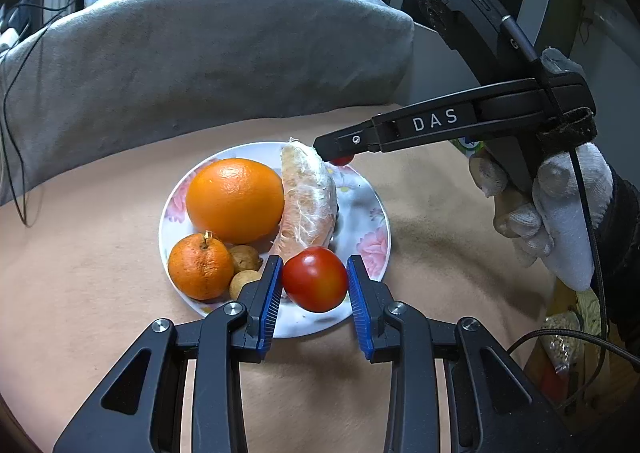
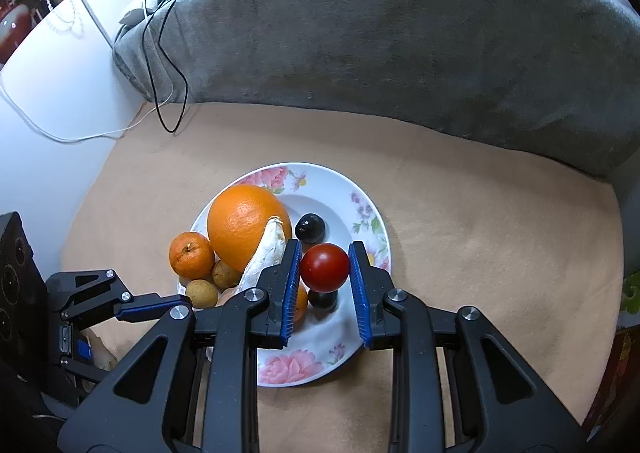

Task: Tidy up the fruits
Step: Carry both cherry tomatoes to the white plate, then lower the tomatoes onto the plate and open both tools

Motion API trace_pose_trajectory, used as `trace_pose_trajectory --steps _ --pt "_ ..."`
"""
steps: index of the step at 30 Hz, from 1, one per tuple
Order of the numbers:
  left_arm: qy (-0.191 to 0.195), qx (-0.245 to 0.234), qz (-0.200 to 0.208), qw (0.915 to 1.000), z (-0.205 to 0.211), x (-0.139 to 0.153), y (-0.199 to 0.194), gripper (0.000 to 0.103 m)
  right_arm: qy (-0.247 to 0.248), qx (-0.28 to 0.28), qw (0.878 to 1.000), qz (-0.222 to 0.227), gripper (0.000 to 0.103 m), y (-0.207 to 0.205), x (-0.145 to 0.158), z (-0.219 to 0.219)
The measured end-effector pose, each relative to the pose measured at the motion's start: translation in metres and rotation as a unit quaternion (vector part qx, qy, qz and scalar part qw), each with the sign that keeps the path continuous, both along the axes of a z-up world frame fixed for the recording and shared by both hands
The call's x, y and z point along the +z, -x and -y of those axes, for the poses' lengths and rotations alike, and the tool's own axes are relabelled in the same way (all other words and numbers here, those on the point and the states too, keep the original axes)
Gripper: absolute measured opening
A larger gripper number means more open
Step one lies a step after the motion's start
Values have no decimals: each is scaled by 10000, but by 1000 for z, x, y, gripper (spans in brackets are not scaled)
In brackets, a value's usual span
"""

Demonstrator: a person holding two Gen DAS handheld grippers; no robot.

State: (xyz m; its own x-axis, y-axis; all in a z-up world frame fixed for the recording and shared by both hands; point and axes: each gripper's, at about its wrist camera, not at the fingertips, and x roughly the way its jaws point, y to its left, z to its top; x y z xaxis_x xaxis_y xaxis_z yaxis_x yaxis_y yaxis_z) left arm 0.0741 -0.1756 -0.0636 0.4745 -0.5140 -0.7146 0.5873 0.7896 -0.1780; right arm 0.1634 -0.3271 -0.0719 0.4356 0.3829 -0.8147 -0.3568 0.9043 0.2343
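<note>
A: Over the plate, 2 grippers each pinch a tomato: the left gripper at the near rim, the right gripper above 2 dark fruits.

B: How will they handle?

A: Likely light, smooth and easily bruised. Grip gently across the widest part. Orange and mandarin sit left.
</note>
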Motion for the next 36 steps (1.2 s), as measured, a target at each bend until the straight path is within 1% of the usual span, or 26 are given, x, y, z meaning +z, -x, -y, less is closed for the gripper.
trace_pose_trajectory --steps 13,28,29,30,32,36 --pt "-14 12 -4 10000 2 -1 -1 31 -74 -180 9998 -53 25 -4 -4 1" --pt "7 93 29 10000 0 -1 -3 31 -66 -175 9998 -26 26 -1 -2 0" --pt "7 100 28 9999 0 -1 -3 31 -59 -190 9998 -27 29 -1 -2 0" --pt "6 108 31 9999 0 -1 -3 31 -64 -197 9998 -19 39 -1 -1 0" --pt "1 104 33 9999 0 -1 -3 31 15 -273 9996 52 46 0 0 1" --pt "-5 107 39 9999 1 -1 -3 32 -40 -291 9996 44 47 1 1 3"
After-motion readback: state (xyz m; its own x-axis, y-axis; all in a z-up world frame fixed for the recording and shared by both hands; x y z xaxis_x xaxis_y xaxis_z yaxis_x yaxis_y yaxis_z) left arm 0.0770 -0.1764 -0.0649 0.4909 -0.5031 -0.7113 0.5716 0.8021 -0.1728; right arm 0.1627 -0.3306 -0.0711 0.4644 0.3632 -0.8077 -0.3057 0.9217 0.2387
